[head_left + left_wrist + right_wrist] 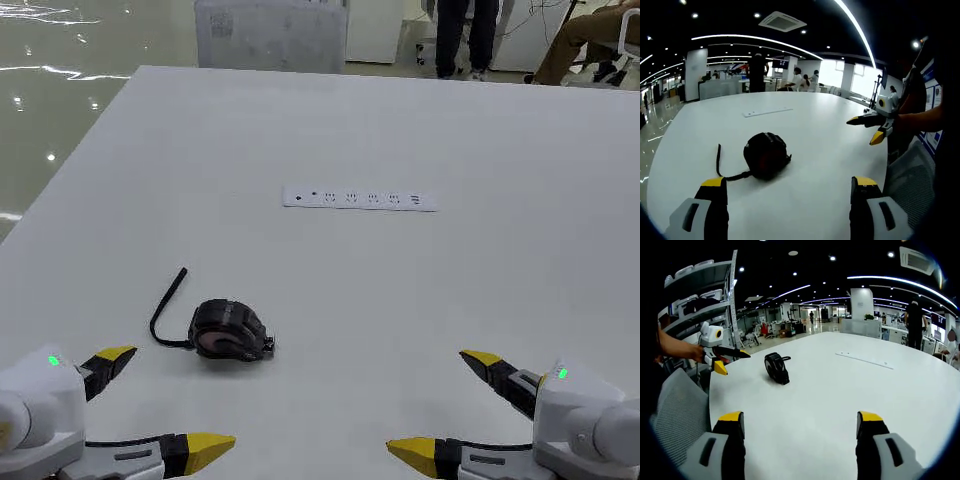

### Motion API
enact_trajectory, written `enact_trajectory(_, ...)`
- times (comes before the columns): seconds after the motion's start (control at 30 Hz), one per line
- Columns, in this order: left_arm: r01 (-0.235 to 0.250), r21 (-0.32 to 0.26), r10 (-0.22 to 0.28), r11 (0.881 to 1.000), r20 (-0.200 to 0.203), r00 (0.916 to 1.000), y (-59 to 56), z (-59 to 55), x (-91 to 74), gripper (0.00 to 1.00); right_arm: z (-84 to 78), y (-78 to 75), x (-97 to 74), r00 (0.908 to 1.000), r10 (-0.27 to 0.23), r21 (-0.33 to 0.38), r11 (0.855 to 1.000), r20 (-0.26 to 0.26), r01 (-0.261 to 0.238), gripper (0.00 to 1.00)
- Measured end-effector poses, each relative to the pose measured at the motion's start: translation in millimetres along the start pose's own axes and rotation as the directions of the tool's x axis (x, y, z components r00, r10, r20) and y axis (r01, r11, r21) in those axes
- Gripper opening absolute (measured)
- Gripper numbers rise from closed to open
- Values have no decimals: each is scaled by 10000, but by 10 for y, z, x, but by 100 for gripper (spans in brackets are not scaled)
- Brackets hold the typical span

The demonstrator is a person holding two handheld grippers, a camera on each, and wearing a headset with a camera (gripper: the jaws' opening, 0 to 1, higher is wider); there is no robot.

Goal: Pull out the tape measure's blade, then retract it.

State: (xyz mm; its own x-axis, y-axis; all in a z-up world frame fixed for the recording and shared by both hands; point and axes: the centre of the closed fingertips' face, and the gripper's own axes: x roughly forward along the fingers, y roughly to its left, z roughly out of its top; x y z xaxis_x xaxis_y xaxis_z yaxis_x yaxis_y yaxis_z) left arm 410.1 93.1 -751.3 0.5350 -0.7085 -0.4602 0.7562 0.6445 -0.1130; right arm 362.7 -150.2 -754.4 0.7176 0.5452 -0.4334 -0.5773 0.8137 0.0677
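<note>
Tape measure (pixel 228 330) sits on the desk (pixel 420 290) just ahead of the left hand-held gripper (pixel 175 396), well apart from the right hand-held gripper (pixel 432 400). Both have jaws spread wide, holding nothing. Its body runs roughly left-to-right, blade end facing right, with the strap (pixel 168 300) trailing off left and away.

Left claw (pixel 790 182): yellow-tipped jaws spread wide at 6 o'clock, low over the white counter (pixel 830 165).
Tape measure (pixel 765 155): black round case, lying on the counter just beyond the jaws and apart from both; black wrist strap (pixel 719 162) trails toward 9 o'clock.
Power strip (pixel 767 112): white, flat, at 12 o'clock (beyond the tape measure).
Right claw (pixel 861 131): at 3 o'clock, jaws parted, near the counter edge.
</note>
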Motion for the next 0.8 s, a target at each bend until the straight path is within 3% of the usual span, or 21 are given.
enact_trajectory(0.47,-137,-68,137,9999,98,9999,54,-24,-87,100,48,-24,-82,9998,-107,92,9999,149,106,97)
enact_trajectory(0.67,-147,-107,152,9998,502,9986,27,39,-79,100,17,-4,-84,9999,-41,189,9998,108,39,97)
enact_trajectory(0.8,-136,-116,142,9998,467,9988,28,34,-68,100,14,15,-110,10000,-9,162,9999,69,8,97)
